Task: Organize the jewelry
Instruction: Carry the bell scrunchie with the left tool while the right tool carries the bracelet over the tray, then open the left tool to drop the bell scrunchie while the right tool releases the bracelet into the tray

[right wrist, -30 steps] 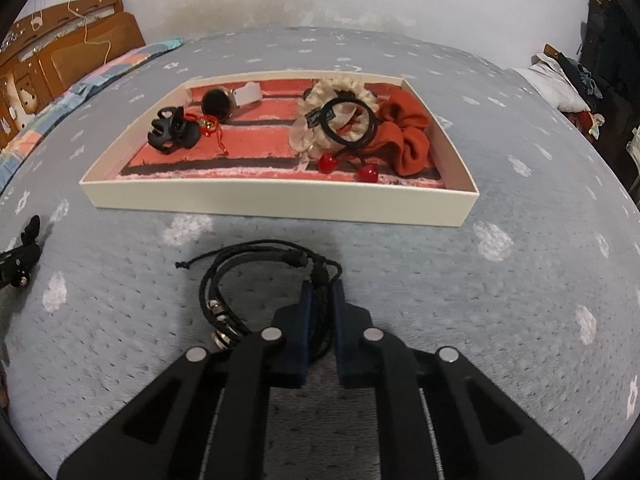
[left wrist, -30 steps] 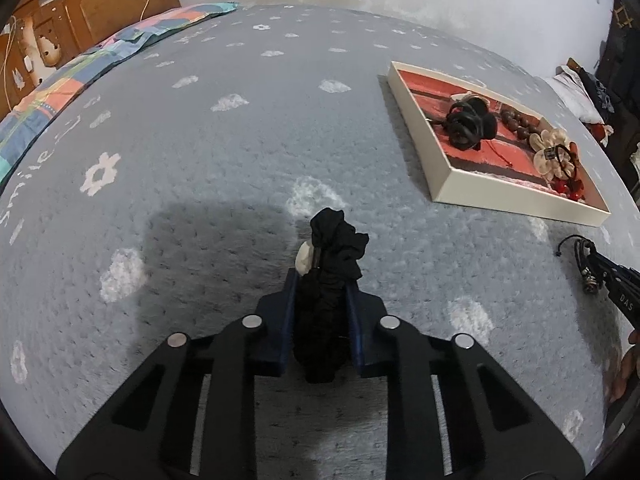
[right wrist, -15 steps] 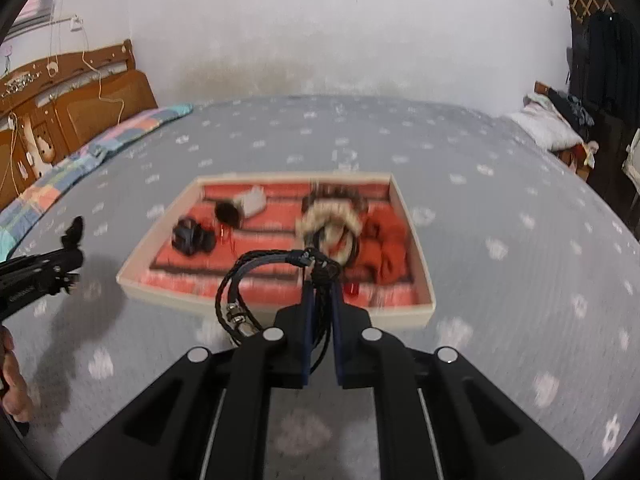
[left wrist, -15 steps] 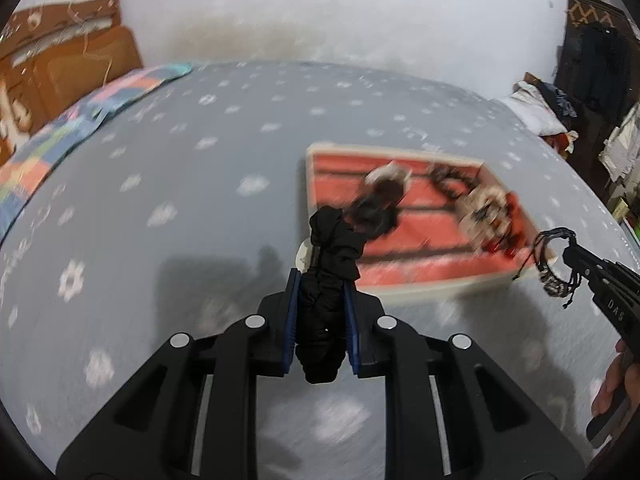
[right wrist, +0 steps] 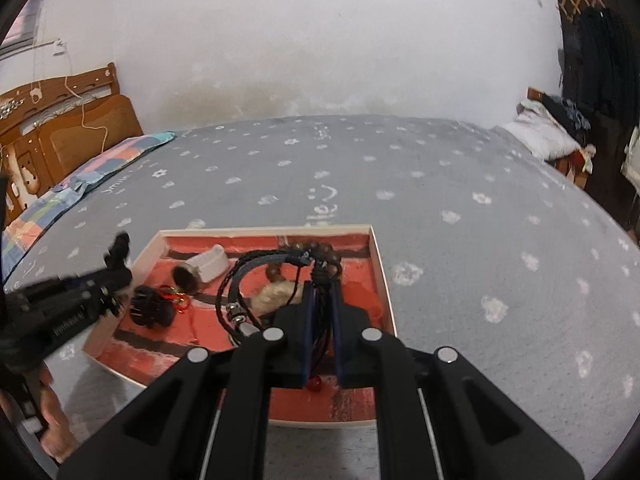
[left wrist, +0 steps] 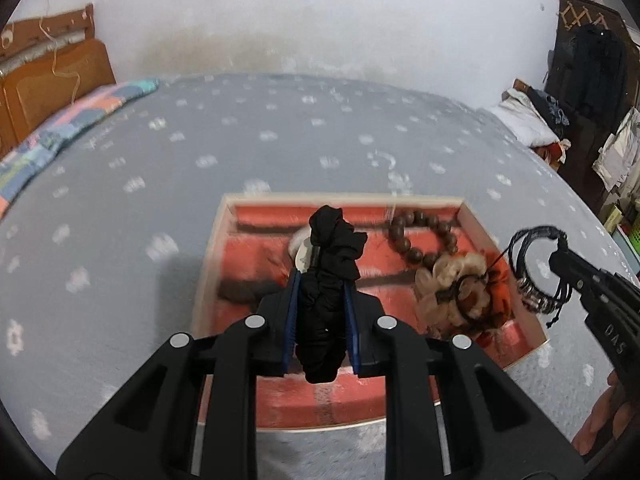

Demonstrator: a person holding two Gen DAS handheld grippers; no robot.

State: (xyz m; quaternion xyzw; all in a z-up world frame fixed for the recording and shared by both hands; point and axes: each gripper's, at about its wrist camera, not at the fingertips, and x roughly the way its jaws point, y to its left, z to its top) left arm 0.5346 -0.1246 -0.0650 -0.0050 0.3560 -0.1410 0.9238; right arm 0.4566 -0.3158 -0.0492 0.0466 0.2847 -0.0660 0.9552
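Observation:
My left gripper (left wrist: 320, 292) is shut on a black scrunchie (left wrist: 330, 276) and holds it above the left part of the cream tray (left wrist: 206, 264) with its red lining. My right gripper (right wrist: 323, 304) is shut on a black cord bracelet (right wrist: 248, 280) with metal beads, held above the tray's (right wrist: 380, 276) right part. The bracelet (left wrist: 532, 268) and right gripper (left wrist: 560, 258) also show in the left wrist view. In the tray lie a brown bead bracelet (left wrist: 420, 236), a cream scrunchie (left wrist: 452, 284), a black hair claw (right wrist: 152, 306) and a white clip (right wrist: 210, 262).
The tray sits on a grey bedspread with white flowers (right wrist: 460, 200). A patchwork pillow (right wrist: 92, 176) and wooden headboard (right wrist: 60, 128) are at the far left. Clothes and a dark cabinet (left wrist: 592, 64) stand at the right.
Both grippers have risen and moved forward over the tray, each carrying its item. The tray now lies directly beneath them.

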